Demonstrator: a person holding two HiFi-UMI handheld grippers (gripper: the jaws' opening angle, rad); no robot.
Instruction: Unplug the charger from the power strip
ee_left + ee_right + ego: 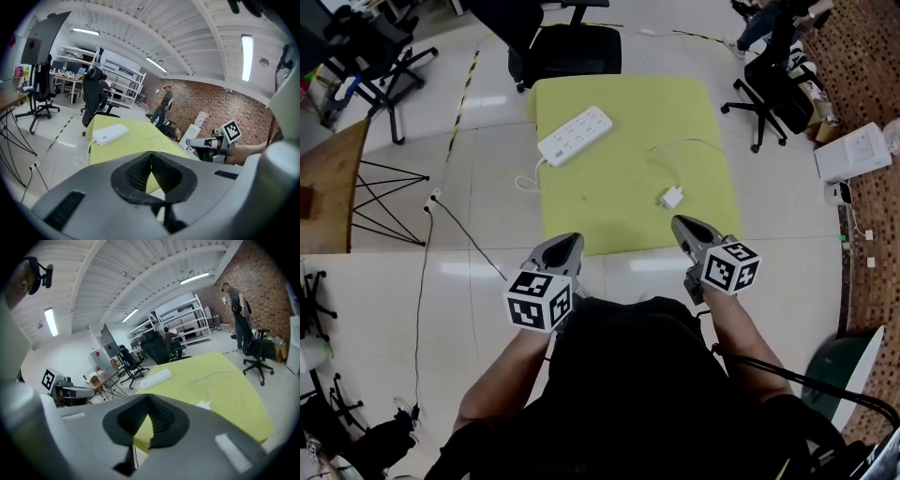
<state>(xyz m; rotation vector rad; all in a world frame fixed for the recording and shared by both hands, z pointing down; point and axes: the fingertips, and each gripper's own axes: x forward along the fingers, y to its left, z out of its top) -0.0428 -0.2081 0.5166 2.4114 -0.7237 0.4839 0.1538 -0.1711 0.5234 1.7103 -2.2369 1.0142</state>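
A white power strip (575, 135) lies at the far left of the yellow-green table (609, 225), its cord hanging over the left edge. The small white charger (672, 197) rests on the table to the right, apart from the strip, with a thin cable (684, 145) looping behind it. My left gripper (567, 242) hovers shut and empty over the table's near edge. My right gripper (682, 225) is shut and empty too, just in front of the charger. The right gripper view shows the strip (156, 378) and the charger (204, 405) beyond the closed jaws; the left gripper view shows the strip (110, 133).
Black office chairs stand behind the table (567, 42) and at its right (773, 89). A wooden table with wire legs (333, 173) is at the left, and a cable (459, 230) runs over the floor. A white box (853, 152) sits at the right. A person (164, 105) stands by the brick wall.
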